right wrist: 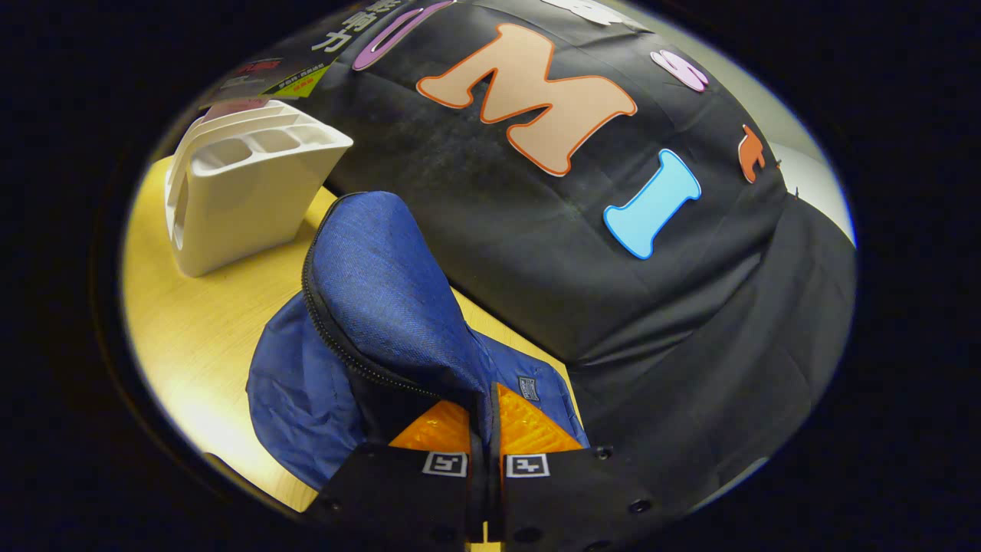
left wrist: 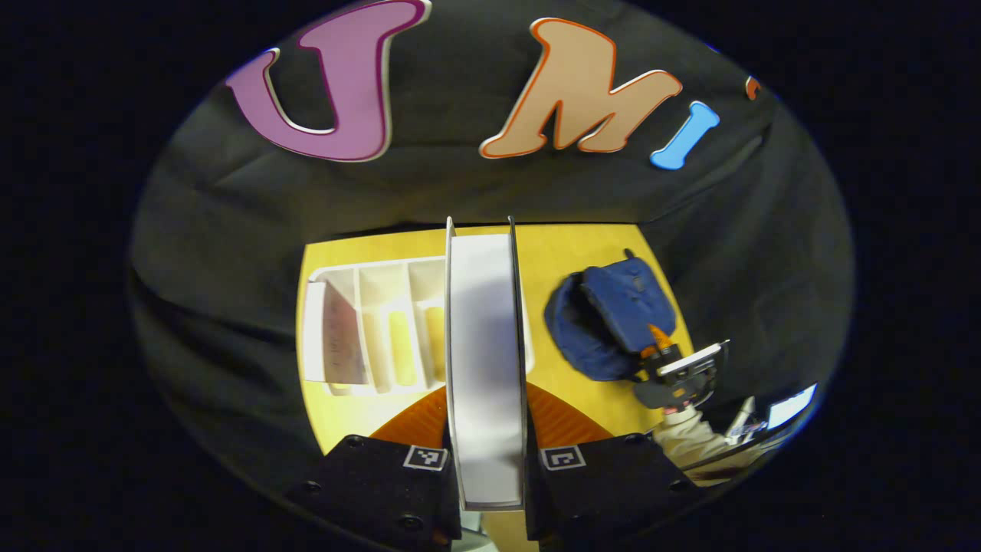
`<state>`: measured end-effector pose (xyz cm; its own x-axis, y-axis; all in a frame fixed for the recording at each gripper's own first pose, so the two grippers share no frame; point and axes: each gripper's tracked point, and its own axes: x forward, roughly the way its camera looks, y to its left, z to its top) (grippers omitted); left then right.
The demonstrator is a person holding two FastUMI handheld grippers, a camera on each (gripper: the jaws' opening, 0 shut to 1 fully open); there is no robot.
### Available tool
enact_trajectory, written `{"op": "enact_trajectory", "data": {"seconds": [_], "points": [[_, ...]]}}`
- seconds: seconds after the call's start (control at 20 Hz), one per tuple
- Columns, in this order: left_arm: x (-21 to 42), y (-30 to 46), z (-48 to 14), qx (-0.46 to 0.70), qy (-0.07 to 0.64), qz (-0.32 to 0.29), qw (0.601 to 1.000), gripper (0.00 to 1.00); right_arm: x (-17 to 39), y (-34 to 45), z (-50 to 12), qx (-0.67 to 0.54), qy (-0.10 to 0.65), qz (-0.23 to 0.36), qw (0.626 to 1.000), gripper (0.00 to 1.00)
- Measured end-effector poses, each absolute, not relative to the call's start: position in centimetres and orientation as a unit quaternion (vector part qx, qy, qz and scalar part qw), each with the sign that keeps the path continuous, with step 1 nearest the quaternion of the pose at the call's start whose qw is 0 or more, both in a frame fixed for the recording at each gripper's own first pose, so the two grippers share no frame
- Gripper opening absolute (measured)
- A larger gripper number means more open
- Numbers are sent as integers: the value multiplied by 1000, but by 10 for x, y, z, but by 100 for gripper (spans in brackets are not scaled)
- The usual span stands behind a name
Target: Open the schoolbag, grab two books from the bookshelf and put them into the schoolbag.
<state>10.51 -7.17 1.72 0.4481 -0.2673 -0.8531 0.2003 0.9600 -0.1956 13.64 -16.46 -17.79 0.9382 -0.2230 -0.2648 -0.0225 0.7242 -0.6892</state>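
My left gripper [left wrist: 487,429] is shut on a book [left wrist: 485,360] held edge-on, its white pages facing me, high above the table. Below it to the left stands the white bookshelf [left wrist: 368,326] with several books in its slots. The blue schoolbag [left wrist: 609,322] lies to the right on the yellow table, where the right gripper [left wrist: 659,346] holds its flap. In the right gripper view, my right gripper [right wrist: 483,418] is shut on the schoolbag's front flap [right wrist: 383,307], lifting it so the zipper edge stands open. The white bookshelf [right wrist: 245,184] stands beyond, at the upper left.
The yellow table [left wrist: 567,253] ends at the black cloth wall close behind the bag and shelf. A sleeved hand [left wrist: 690,433] holds the right gripper at the table's right edge. Bare tabletop [right wrist: 191,345] lies between shelf and bag.
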Motion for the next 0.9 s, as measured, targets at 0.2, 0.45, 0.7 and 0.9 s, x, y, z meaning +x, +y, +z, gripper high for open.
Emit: {"op": "enact_trajectory", "data": {"seconds": [0.2,0.45,0.7,0.9], "points": [[112,-128,-16,-101,489,-188,846,28,136,-169,-171,-319,166,-68,930,1],[121,-195,-66,-173,474,-226,833,30,138,-174,-164,-270,164,-83,945,1],[140,-239,-125,-243,459,-227,824,31,138,-175,-159,-263,158,-86,948,4],[154,-273,-167,-290,433,-239,820,29,138,-175,-156,-257,153,-88,950,2]]}}
